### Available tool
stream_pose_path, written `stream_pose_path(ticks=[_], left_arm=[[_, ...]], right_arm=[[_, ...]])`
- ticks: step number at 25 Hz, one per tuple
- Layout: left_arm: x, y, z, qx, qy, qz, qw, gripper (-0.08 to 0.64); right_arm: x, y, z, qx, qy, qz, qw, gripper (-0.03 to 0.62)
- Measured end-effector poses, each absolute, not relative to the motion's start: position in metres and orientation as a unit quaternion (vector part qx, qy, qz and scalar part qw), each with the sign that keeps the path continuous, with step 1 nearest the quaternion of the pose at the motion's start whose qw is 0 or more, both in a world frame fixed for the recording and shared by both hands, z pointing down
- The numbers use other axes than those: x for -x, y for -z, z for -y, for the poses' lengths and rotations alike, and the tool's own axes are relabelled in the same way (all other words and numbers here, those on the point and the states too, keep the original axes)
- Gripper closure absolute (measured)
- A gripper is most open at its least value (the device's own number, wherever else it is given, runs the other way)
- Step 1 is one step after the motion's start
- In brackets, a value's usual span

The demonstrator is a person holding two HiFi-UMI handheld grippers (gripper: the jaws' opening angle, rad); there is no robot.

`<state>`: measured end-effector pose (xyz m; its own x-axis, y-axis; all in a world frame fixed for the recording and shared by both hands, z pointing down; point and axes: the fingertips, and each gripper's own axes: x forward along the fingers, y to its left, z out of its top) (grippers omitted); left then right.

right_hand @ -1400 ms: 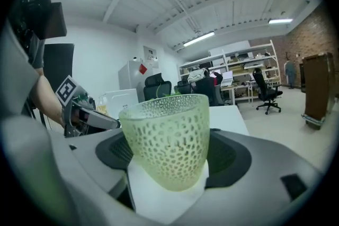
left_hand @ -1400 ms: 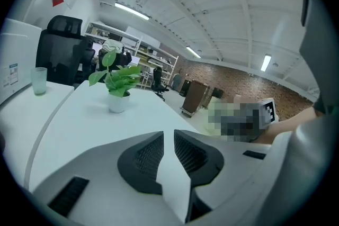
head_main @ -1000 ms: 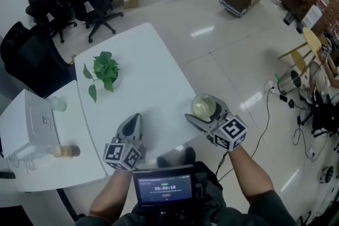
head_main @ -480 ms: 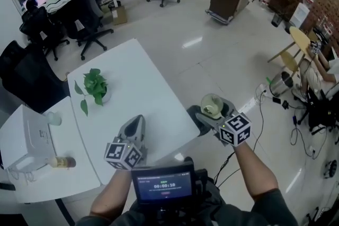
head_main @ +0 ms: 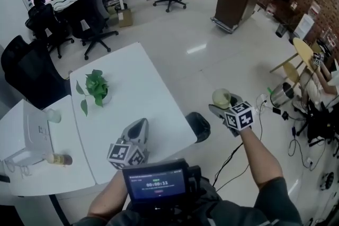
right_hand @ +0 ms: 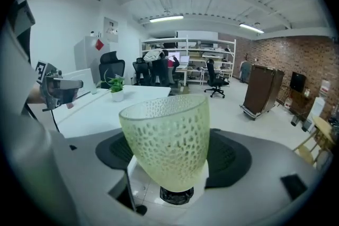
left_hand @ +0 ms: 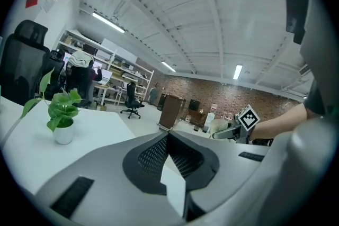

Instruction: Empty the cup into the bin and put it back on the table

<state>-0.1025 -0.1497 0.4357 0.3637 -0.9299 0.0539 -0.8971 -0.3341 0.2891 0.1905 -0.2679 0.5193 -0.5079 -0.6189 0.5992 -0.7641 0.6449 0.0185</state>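
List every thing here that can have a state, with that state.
cup: upright, gripped, in the air over the floor, not tipped
right gripper: shut on the cup
left gripper: jaws together, empty, over the table
bin: standing on the floor by the table's corner
potted plant: upright on the table
bottle: lying on its side on the side table

Two grey moulded tools: the left claw [head_main: 139, 123] and the right claw [head_main: 219, 105]. Each is lined with black mesh-textured pads [left_hand: 153, 156] and backed by a white cube [head_main: 126, 155] printed with black square markers. At six o'clock in the head view, a black chest-mounted screen [head_main: 154, 184] shows small lit digits. At five o'clock is a dark grey sleeve [head_main: 277, 199].
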Motion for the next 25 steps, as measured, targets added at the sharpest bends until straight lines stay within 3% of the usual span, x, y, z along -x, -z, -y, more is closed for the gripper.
stream_pose_path(ticks=[11, 19, 25], left_arm=[[0.089, -0.432, 0.185, -0.813, 0.057, 0.565, 0.129, 0.560], [0.071, -0.431, 0.224, -0.804, 0.065, 0.574, 0.141, 0.560], [0.056, -0.428, 0.240, -0.802, 0.060, 0.580, 0.128, 0.560]], right_arm=[[-0.220, -0.533, 0.320, -0.416, -0.130, 0.839, 0.326, 0.196], [-0.258, -0.561, 0.336, -0.417, -0.121, 0.795, 0.424, 0.196], [-0.256, -0.564, 0.335, -0.385, -0.054, 0.775, 0.498, 0.196]])
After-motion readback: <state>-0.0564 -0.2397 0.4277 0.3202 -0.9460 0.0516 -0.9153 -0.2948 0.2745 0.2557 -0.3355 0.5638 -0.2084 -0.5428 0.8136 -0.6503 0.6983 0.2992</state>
